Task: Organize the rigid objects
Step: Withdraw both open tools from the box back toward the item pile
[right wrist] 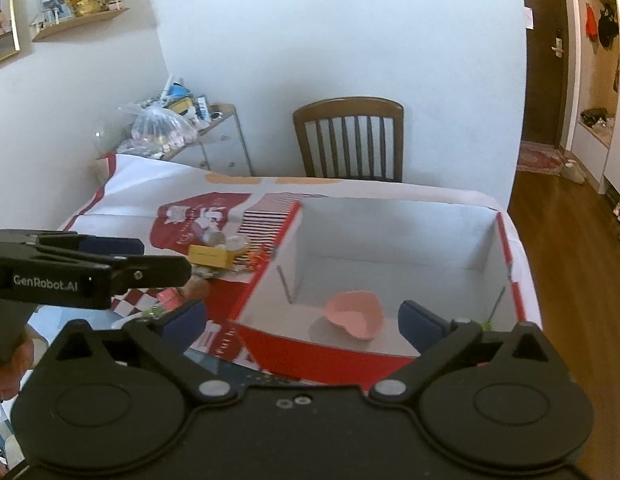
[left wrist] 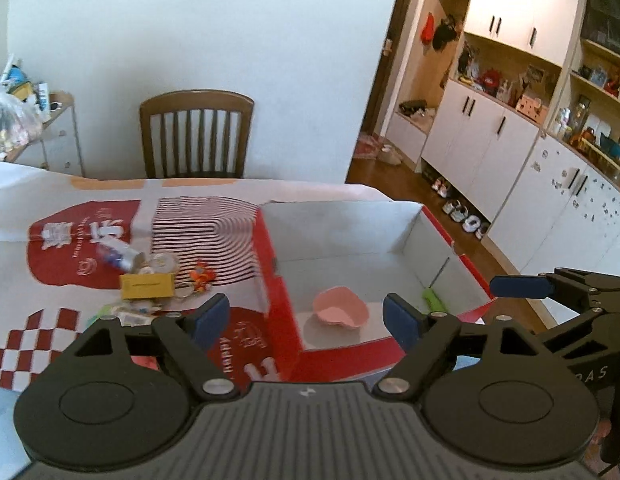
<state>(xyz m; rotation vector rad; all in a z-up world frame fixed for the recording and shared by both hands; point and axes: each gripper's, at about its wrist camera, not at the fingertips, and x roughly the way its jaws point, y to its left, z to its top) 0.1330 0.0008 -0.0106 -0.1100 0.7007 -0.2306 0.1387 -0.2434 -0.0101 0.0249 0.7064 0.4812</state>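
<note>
Printed tablecloth (left wrist: 70,208) below, both tongs (left wrist: 306,320) (right wrist: 302,320) tilted downward, spread empty over pink dish (left wrist: 341,313).

"GenRobot.AI" stands on the left hand-held gripper (right wrist: 110,258).

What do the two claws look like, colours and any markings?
Both are black plastic with two round hubs, silver pivot pins and dark blue finger pads. The left claw carries white GenRobot.AI lettering on its side, seen in the right wrist view. The right claw shows partial white letters.
</note>
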